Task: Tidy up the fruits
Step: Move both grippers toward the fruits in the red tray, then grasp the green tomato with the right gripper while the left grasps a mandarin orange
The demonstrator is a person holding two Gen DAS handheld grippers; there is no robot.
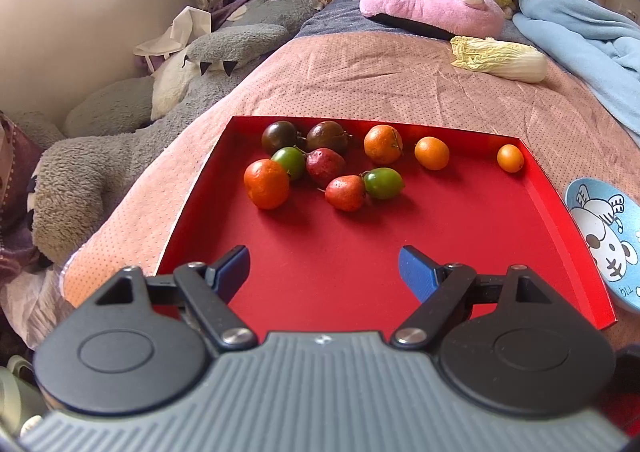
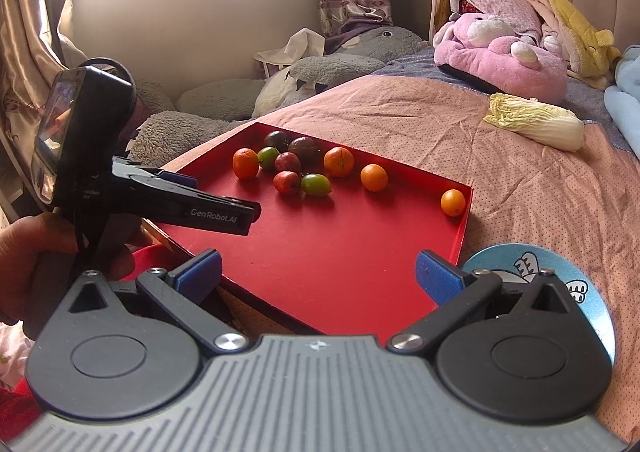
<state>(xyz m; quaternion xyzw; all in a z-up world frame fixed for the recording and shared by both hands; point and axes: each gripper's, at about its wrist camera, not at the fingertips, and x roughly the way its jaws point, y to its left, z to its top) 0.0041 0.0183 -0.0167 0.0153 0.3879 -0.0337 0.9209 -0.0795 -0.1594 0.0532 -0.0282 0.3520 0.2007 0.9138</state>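
The tray (image 1: 440, 252) lies on the bed (image 1: 360, 79) ahead of the left gripper's fingers (image 1: 234, 266), with the fruits (image 1: 346, 191) clustered at its far end. A plate (image 1: 604, 240) sits just right of the tray. A cabbage (image 1: 500, 59) lies farther back to the right.

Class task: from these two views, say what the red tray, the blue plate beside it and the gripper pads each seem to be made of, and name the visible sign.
Red tray: probably card or thin sheet, matte; flat colour, crisp folded walls, no glare.
Blue plate: likely ceramic or melamine, slightly glossy; printed cartoon, smooth rim.
Gripper pads: seemingly rubber, matte blue; fine ribbed texture.
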